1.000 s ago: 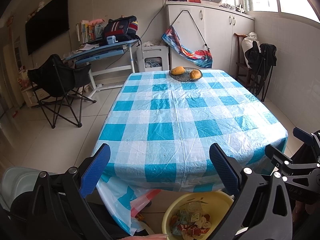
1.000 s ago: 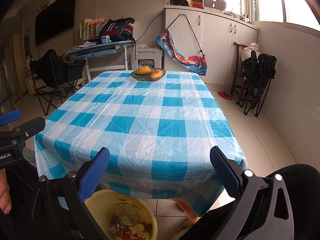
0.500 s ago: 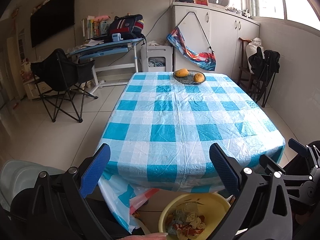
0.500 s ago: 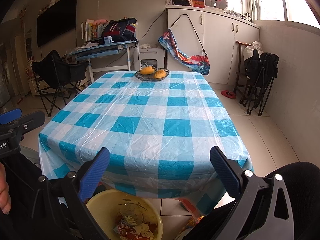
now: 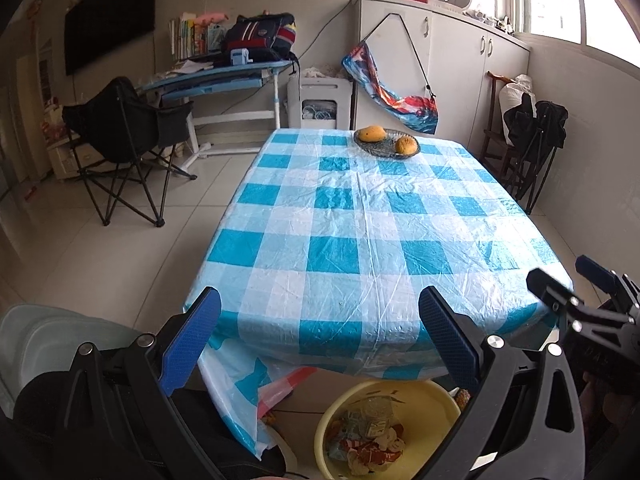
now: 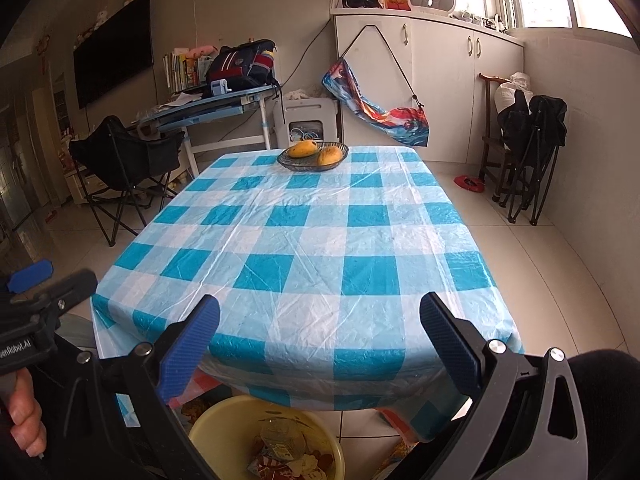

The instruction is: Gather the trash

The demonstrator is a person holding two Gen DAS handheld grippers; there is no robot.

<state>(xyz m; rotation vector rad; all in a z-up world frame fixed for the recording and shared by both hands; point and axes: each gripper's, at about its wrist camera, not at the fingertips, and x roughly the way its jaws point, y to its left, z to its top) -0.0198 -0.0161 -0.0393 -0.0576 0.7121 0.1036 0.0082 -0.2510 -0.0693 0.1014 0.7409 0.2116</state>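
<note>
The left gripper [image 5: 320,340] and right gripper [image 6: 320,344] both gape wide, holding nothing. At bottom centre, the round yellow plastic basin [image 5: 404,396] holds crumpled wrappers [image 5: 372,436], below the blue-checked tablecloth [image 5: 360,240].

We count one tabletop [image 5: 360,216] under a blue-and-white check cloth. One wire dish [image 5: 387,146] on it, holding two mangoes: one [image 5: 372,134] at the dish's left, one [image 5: 405,145] at its right. One yellow basin [image 5: 420,400] on the floor by the near edge; wrappers inside lie heaped, number not countable. Two tongs: left tongs [image 5: 320,344], right tongs [image 6: 320,346], each with two blue pads. One black folding chair [image 5: 124,136] open on the left, one folded [image 5: 536,136] against the right wall. One desk [image 5: 216,78], one backpack [image 5: 260,38] on it. One wall screen [image 5: 110,16].
</note>
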